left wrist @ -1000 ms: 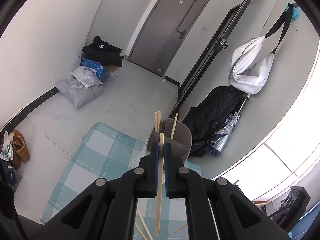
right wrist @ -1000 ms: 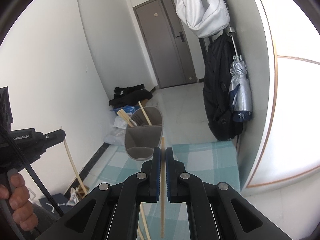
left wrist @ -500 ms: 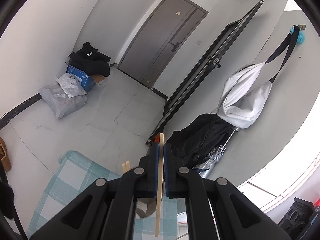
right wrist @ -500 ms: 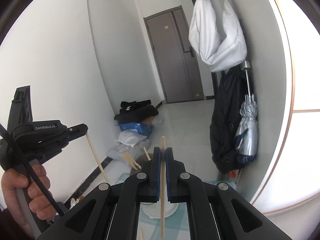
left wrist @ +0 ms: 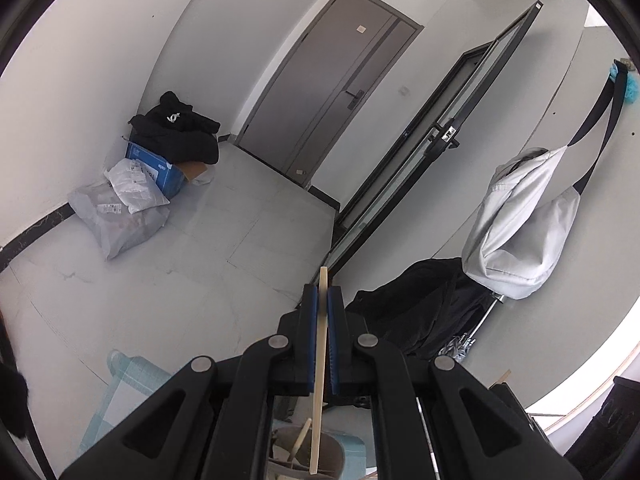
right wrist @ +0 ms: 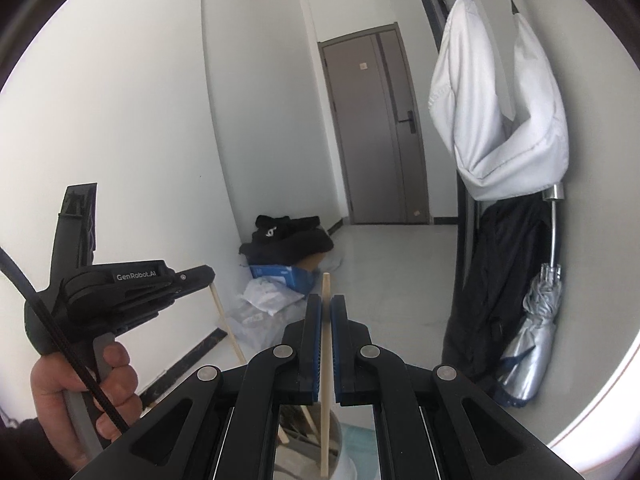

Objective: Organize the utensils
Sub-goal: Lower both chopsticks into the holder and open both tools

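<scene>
My left gripper (left wrist: pixel 322 292) is shut on a pale wooden chopstick (left wrist: pixel 319 368) that hangs down between its blue pads. Its lower end hovers over the grey utensil holder (left wrist: pixel 308 454), which has another chopstick leaning inside. My right gripper (right wrist: pixel 326 304) is shut on a second wooden chopstick (right wrist: pixel 325 380), upright, its lower end above the same grey holder (right wrist: pixel 304 432). In the right wrist view the left gripper (right wrist: pixel 200 274) shows at the left, held by a hand (right wrist: pixel 76 384), its chopstick (right wrist: pixel 226 324) slanting down.
A teal checked cloth (left wrist: pixel 128 384) covers the table under the holder. Beyond lie a grey floor, a grey door (left wrist: pixel 332 92), bags and a blue box (left wrist: pixel 156 164) by the wall, a hanging white bag (right wrist: pixel 500 108), a black jacket (right wrist: pixel 496 288) and a folded umbrella (right wrist: pixel 532 348).
Both grippers have risen with their chopsticks still clamped. The holder has slid from the middle of each view down to the bottom edge, and the left gripper now appears larger in the right wrist view.
</scene>
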Action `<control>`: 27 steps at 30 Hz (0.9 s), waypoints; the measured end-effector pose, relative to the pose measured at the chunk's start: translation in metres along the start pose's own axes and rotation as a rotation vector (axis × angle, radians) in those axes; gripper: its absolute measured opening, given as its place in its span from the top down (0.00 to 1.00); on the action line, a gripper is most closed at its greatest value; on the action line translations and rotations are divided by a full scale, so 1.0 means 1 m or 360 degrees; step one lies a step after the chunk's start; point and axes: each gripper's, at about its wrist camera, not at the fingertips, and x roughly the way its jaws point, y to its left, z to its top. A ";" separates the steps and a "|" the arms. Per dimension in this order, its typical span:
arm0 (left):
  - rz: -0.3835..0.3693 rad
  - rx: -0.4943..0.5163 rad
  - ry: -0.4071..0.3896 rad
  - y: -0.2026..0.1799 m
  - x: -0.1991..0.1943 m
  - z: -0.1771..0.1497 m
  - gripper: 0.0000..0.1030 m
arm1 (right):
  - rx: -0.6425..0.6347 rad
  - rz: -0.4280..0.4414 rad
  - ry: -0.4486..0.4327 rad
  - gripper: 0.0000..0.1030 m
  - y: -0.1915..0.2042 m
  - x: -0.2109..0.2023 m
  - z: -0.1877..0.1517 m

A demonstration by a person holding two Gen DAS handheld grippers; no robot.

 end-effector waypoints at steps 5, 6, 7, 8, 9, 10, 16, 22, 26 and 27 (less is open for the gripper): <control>0.0003 0.0048 -0.0016 0.006 0.015 0.000 0.98 | -0.0007 0.0032 -0.0016 0.96 0.000 0.025 0.004; 0.0002 0.0061 -0.0011 0.007 0.018 -0.001 0.98 | -0.0010 0.0034 -0.0017 0.96 0.000 0.029 0.004; 0.0004 0.0071 -0.0008 0.008 0.020 -0.002 0.98 | -0.0016 0.0036 -0.0014 0.96 0.001 0.033 0.003; 0.0006 0.0080 -0.0005 0.009 0.023 -0.002 0.98 | -0.0029 0.0033 -0.0008 0.96 0.003 0.038 0.002; -0.0005 0.0095 0.0008 0.010 0.024 -0.004 0.98 | -0.0045 0.0035 0.0000 0.96 0.004 0.042 0.001; -0.0021 0.0106 0.0023 0.011 0.026 -0.005 0.98 | -0.0062 0.0037 0.0010 0.96 0.007 0.044 0.000; -0.0062 0.0167 0.0031 0.010 0.029 -0.009 0.98 | -0.0243 0.0086 0.0066 0.96 0.017 0.053 -0.017; -0.0058 0.0196 0.0061 0.006 0.035 -0.014 0.98 | -0.0419 0.0123 0.0093 0.96 0.026 0.052 -0.033; -0.0074 0.0245 0.0078 0.006 0.032 -0.024 0.98 | -0.0461 0.0138 0.0112 0.96 0.028 0.050 -0.040; -0.0094 0.0255 0.0095 0.007 0.031 -0.027 0.98 | -0.0468 0.0140 0.0115 0.96 0.028 0.050 -0.042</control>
